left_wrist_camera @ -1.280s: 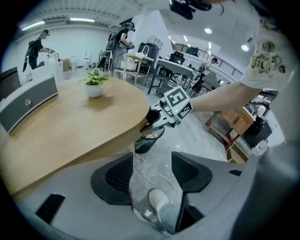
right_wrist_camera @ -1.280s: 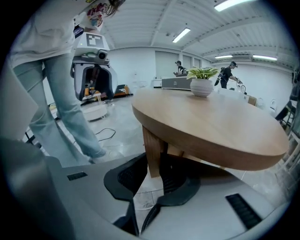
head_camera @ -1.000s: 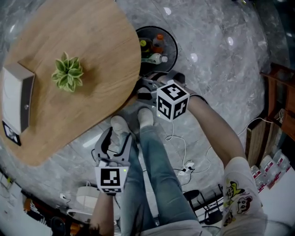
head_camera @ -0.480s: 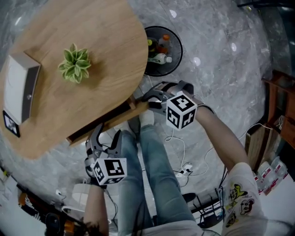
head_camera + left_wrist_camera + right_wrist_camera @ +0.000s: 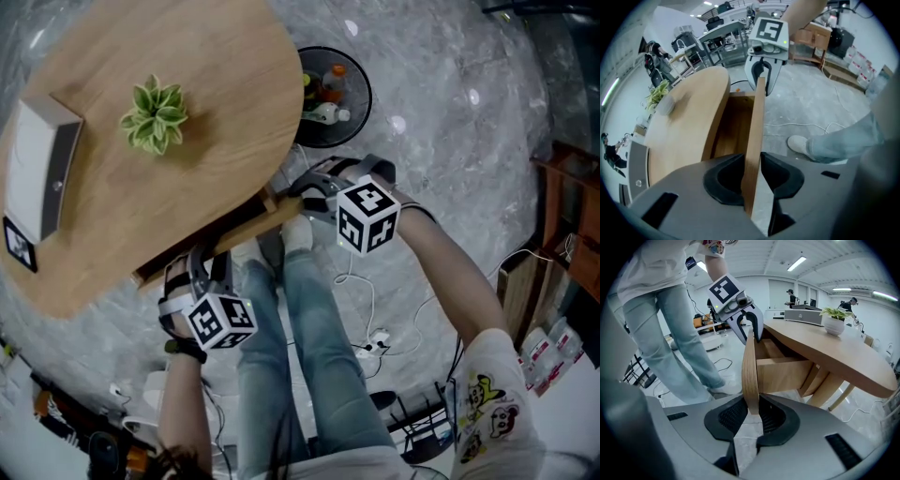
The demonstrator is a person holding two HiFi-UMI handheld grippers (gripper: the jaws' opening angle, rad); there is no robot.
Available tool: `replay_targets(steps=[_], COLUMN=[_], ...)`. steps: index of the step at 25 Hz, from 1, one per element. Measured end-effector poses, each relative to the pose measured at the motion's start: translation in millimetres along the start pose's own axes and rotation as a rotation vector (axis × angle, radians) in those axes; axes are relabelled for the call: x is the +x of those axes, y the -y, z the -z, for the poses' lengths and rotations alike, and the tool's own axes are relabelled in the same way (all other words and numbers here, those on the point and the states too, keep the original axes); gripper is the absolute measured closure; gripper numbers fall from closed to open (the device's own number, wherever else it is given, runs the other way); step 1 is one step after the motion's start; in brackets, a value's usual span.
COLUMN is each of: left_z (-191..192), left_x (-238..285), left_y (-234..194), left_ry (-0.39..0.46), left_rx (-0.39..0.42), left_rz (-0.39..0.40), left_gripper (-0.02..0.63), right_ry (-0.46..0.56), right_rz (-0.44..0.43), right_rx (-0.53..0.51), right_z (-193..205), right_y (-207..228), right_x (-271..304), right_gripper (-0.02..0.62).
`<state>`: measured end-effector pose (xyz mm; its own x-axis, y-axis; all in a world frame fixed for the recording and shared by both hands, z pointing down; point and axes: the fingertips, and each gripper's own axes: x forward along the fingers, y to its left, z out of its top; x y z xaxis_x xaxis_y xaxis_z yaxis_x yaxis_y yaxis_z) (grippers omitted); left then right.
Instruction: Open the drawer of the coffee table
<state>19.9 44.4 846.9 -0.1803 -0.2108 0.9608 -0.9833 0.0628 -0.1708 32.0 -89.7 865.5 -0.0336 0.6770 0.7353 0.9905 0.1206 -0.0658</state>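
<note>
left gripper (image 5: 752, 174): jaws closing on the drawer front (image 5: 757, 117); the panel stands edge-on between them, a pad against each face
right gripper (image 5: 751, 416): jaws clamped on the other end of the same drawer front, panel edge sunk between the ribbed pads
grip layout: one gripper at each end of the panel; each gripper view shows the other gripper at the far end, marker cube up
drawer (image 5: 783, 373): part-way out from under the table top, front panel clear of the table edge, wooden side wall showing behind the right gripper's end
coffee table (image 5: 197, 197): rounded wooden top, on the far side of the drawer front from both grippers; top overhangs the drawer box
left gripper pose: points steeply down, sits at the drawer end nearer the camera in the head view
right gripper pose: tilted down, at the drawer end by the table's rounded tip
plant (image 5: 155, 114): small green potted one on the table top, well beyond the left gripper, past the drawer
white box (image 5: 37, 173): on the top's far side, further from both grippers than the plant
round black tray (image 5: 364, 89): on the floor just beyond the right gripper, bottles in it
person's legs (image 5: 314, 337): in jeans, between the two grippers, light shoes just beside the drawer front
cable (image 5: 366, 300): on the grey marble floor, below the right gripper's arm
</note>
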Motion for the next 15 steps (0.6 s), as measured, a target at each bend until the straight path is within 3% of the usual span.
replay_targets(steps=[1,4,7,15], left_z=[0,0,-1,1], left_x=[1,2,0,-6], left_y=[2,5,7,49], left_ry=[0.001,-0.005,-0.045,-0.038], left_rx=[0.031,0.092,0.095,0.089], left_rz=[0.004,0.023,0.059,0.131], left_gripper=[0.520,0.531,0.537,0.541], right_ry=[-0.005,-0.026,-0.062,-0.132], right_rz=[0.000,0.002,-0.013,-0.090], right_rx=[0.003,0.021,0.033,0.001], right_z=[1,2,3,9], right_y=[0,0,-2,-44], right_x=[0,2,2,3], right_gripper=[0.531,0.531,0.529,0.529])
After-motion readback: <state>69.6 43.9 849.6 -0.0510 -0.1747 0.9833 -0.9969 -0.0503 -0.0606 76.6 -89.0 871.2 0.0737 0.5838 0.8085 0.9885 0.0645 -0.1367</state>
